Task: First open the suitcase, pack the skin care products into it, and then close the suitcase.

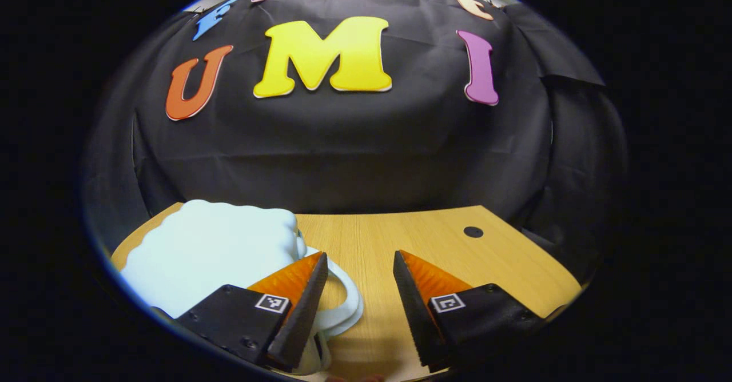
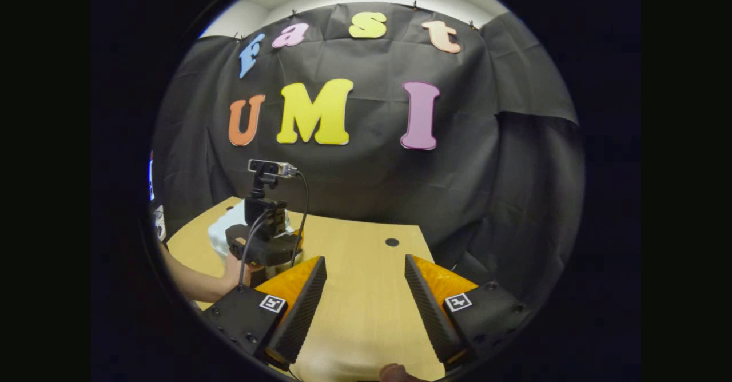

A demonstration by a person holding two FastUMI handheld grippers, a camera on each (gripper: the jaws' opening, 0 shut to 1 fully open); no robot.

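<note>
A pale mint suitcase (image 1: 211, 256) with a ribbed shell lies closed and flat on the wooden table (image 1: 400, 239), at the left of the left gripper view. Its white handle (image 1: 343, 302) loops out toward the middle. My left gripper (image 1: 359, 307) is open; its left finger overlaps the handle and the suitcase's near corner, and nothing lies between the fingers. In the right gripper view my right gripper (image 2: 365, 305) is open over bare tabletop (image 2: 366, 267). Farther left there, the left gripper (image 2: 264, 245) and the hand (image 2: 231, 273) holding it stand in front of the suitcase (image 2: 220, 236).
A small round black hole (image 1: 473, 232) sits in the table toward its far right corner. The black cloth wall closes off the back and right side. A camera on a stalk (image 2: 271, 168) and a cable rise from the left gripper.
</note>
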